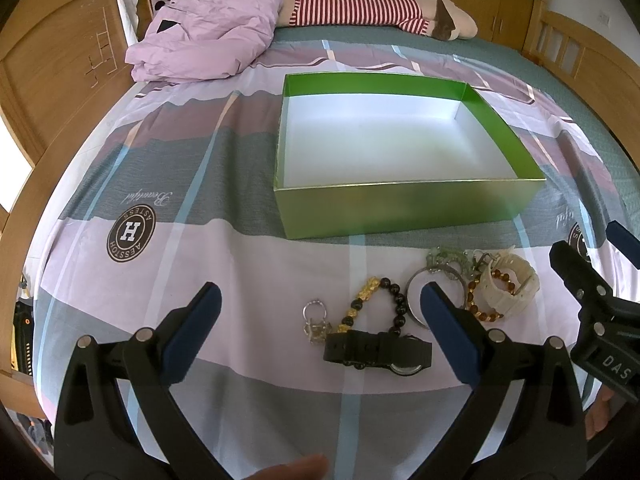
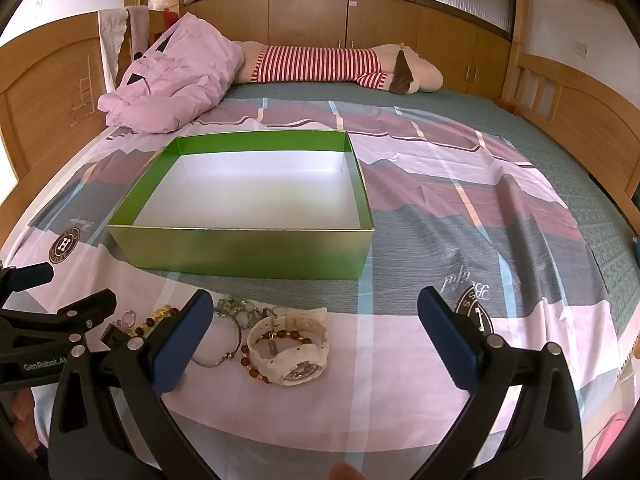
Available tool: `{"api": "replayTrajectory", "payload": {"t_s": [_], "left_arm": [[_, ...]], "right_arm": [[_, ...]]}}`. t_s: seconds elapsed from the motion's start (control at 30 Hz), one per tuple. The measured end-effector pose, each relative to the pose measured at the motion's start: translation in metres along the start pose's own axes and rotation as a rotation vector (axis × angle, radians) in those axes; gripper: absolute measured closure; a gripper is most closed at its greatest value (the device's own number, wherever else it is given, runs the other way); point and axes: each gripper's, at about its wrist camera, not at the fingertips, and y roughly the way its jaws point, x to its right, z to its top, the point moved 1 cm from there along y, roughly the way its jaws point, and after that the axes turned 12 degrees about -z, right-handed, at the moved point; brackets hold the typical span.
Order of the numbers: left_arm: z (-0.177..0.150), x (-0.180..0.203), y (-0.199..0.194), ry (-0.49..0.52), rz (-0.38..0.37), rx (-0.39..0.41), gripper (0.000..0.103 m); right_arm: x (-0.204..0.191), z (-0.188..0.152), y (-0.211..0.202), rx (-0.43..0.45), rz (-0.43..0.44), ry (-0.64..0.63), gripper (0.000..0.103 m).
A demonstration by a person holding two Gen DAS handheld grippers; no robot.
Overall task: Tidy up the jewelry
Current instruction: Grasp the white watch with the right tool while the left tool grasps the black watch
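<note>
An open green box (image 1: 408,208) with a white, empty inside stands on the bed; it also shows in the right wrist view (image 2: 248,252). In front of it lies jewelry: a black watch (image 1: 378,352), a black-and-gold bead bracelet (image 1: 376,304), a small silver ring piece (image 1: 316,322), a silver bangle (image 1: 416,284), a white watch (image 1: 510,288) (image 2: 292,350) and an amber bead bracelet (image 2: 256,360). My left gripper (image 1: 320,304) is open above the black watch and bead bracelet. My right gripper (image 2: 316,312) is open above the white watch.
A patterned sheet (image 2: 460,208) covers the bed. A pink jacket (image 1: 208,28) and a striped plush toy (image 1: 360,8) lie at the far end. Wooden bed rails (image 2: 580,112) run along both sides.
</note>
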Motion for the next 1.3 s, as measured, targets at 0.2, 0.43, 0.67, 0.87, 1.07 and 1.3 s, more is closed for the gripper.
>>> {"api": "replayTrajectory", "payload": {"t_s": [0.2, 0.43, 0.67, 0.87, 1.07, 1.3], "left_arm": [[0.012, -0.029, -0.006, -0.043, -0.022, -0.015, 0.002], [0.013, -0.066, 0.002, -0.166, -0.123, -0.141, 0.018], [-0.001, -0.049, 0.019, -0.159, -0.289, -0.279, 0.030], [-0.007, -0.025, 0.027, -0.104, -0.329, -0.326, 0.030], [-0.020, -0.005, 0.053, -0.070, -0.284, -0.386, 0.034], [-0.007, -0.019, 0.060, -0.182, -0.307, -0.301, 0.065]], "right_arm": [[0.002, 0.001, 0.018, -0.086, 0.001, -0.028, 0.001], [0.015, -0.011, 0.058, -0.334, 0.096, 0.027, 0.025], [-0.014, -0.003, 0.095, -0.480, 0.119, -0.113, 0.075], [-0.007, 0.014, 0.100, -0.427, 0.196, -0.014, 0.093], [0.007, 0.016, 0.081, -0.376, 0.220, -0.024, 0.044], [-0.006, -0.012, 0.098, -0.489, 0.265, -0.047, 0.067]]}}
